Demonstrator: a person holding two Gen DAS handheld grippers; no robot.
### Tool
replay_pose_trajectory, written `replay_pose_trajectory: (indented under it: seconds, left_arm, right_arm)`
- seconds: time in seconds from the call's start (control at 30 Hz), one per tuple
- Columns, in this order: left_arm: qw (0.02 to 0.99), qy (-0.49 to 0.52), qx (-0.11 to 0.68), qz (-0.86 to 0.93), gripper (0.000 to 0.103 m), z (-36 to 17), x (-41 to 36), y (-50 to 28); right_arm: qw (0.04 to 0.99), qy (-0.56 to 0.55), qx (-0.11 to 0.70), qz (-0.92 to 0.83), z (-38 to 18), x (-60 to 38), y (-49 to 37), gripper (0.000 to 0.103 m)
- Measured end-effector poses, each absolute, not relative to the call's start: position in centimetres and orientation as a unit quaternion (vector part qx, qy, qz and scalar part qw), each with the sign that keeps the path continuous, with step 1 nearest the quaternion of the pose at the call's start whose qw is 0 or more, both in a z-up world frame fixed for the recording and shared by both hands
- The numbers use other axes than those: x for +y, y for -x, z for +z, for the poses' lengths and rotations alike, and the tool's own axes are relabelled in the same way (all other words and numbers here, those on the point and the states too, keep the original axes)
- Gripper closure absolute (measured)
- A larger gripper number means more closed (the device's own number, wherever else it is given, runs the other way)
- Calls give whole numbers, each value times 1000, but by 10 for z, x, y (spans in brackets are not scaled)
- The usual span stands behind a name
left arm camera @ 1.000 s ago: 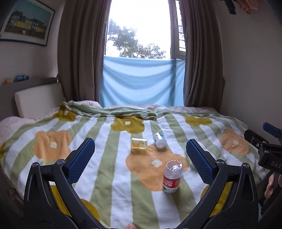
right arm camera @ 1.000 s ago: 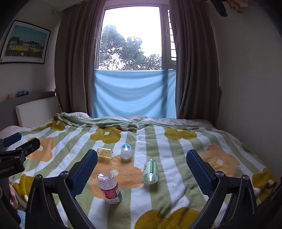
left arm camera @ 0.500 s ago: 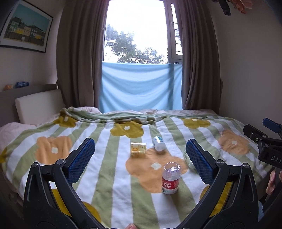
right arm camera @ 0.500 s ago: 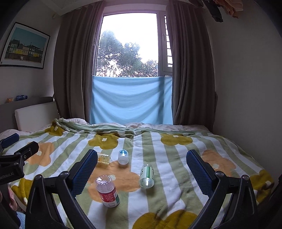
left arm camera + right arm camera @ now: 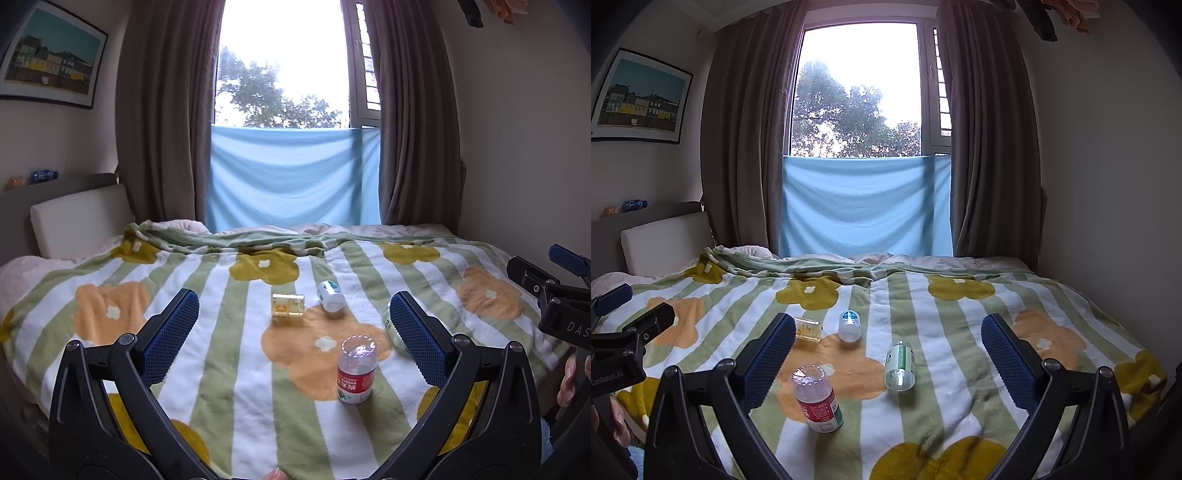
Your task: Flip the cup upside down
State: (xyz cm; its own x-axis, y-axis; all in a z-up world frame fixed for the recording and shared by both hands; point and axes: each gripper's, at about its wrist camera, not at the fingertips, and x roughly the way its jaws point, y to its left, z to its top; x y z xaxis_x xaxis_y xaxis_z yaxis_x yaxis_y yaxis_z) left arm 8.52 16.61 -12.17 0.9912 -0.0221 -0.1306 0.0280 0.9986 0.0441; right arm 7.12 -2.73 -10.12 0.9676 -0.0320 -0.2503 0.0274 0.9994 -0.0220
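Both grippers are held above the near edge of a flower-patterned blanket (image 5: 960,369), jaws spread wide and empty. The left gripper (image 5: 293,332) and right gripper (image 5: 886,356) are aimed at four small containers. The cup, judged to be the small amber-tinted glass (image 5: 287,306), is lying on its side, far centre. A red-labelled bottle (image 5: 356,371) stands nearer, partly in the way; a white bottle (image 5: 330,295) and a green-labelled bottle (image 5: 900,365) lie alongside.

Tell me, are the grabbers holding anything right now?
No, nothing is held. The left gripper and the right gripper are both wide open above the bed, apart from the bottles.
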Motion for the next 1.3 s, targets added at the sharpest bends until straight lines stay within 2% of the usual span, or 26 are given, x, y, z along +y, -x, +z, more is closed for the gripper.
replay_pose_trajectory:
  seconds: [1.3]
  left_arm:
    - [998, -34, 56, -3, 0, -121, 163, -89]
  right_arm:
    - [991, 10, 131, -8, -105, -17, -72, 2]
